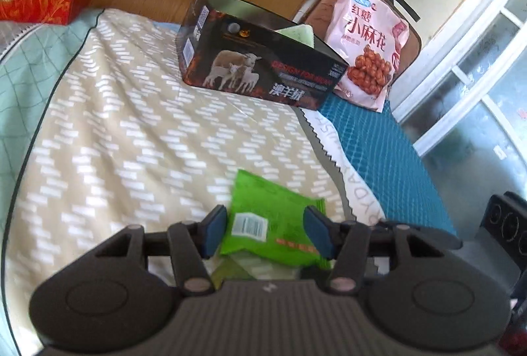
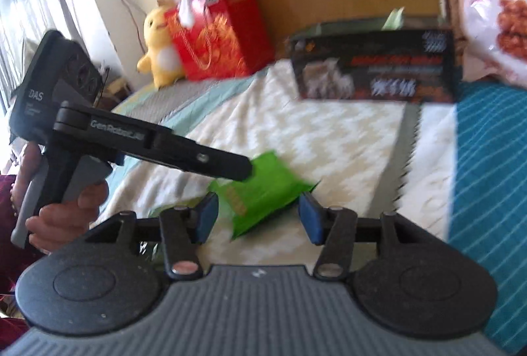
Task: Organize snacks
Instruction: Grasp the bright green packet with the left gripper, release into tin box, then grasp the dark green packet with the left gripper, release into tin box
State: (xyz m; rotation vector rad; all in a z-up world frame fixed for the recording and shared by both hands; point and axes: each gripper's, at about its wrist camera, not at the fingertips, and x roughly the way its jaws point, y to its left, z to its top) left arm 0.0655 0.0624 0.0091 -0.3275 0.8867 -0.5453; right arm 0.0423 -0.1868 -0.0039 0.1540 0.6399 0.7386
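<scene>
Green and crinkled, a snack packet (image 1: 263, 217) lies on the beige zigzag-patterned bedspread (image 1: 131, 132), between the blue pads of the left gripper (image 1: 266, 231), whose jaws stand apart with a gap on each side of the packet, so nothing is clamped. From the right wrist view the right gripper (image 2: 258, 217) likewise stands open around the packet's near end without pressing it, while a hand (image 2: 66, 214) holds the left gripper's handle. Farther back sits an open black box (image 1: 260, 59) with 1 pale green packet (image 1: 298, 33) inside, and a pink snack bag (image 1: 369, 40) leans just beside it.
</scene>
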